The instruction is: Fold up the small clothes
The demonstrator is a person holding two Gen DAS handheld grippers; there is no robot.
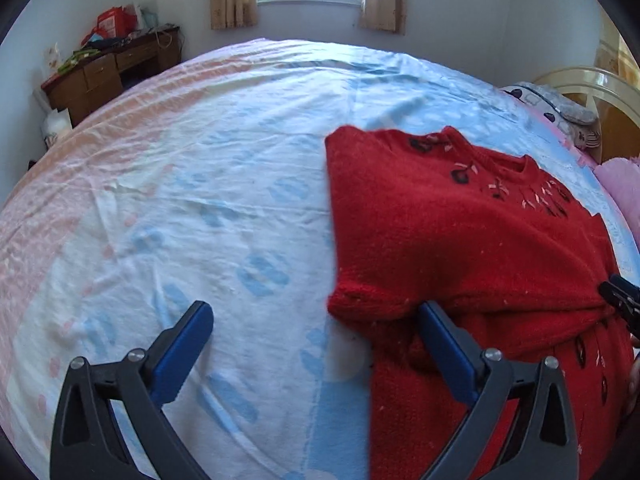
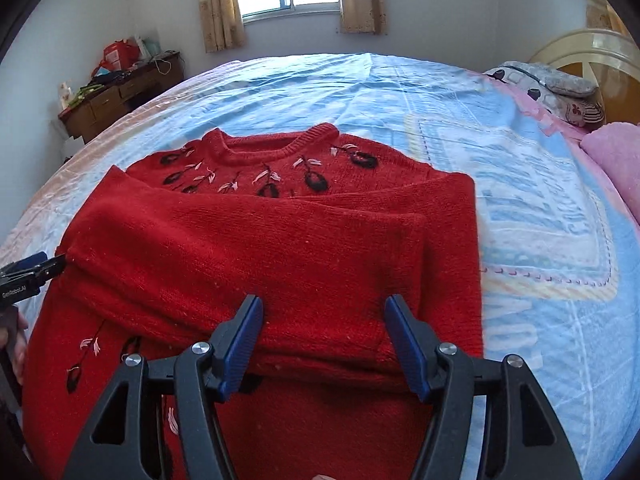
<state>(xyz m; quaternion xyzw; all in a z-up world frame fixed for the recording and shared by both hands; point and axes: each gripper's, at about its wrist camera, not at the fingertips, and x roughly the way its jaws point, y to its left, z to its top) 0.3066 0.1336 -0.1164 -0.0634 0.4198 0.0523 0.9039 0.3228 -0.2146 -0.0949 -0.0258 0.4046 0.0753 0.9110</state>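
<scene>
A red knit sweater with black and pink flower embroidery lies flat on the bed, neck toward the window. Both sleeves are folded across its chest. My right gripper hovers open over the lower edge of the folded sleeves, and nothing is pinched between its blue pads. In the left wrist view the sweater fills the right half. My left gripper is wide open at the sweater's left edge, one finger over the sheet and the other over the red knit, holding nothing.
The bed sheet is blue, white and pink, slightly wrinkled, with wide bare room left of the sweater. Pillows and a pink blanket lie at the right by the headboard. A cluttered wooden desk stands at the back left.
</scene>
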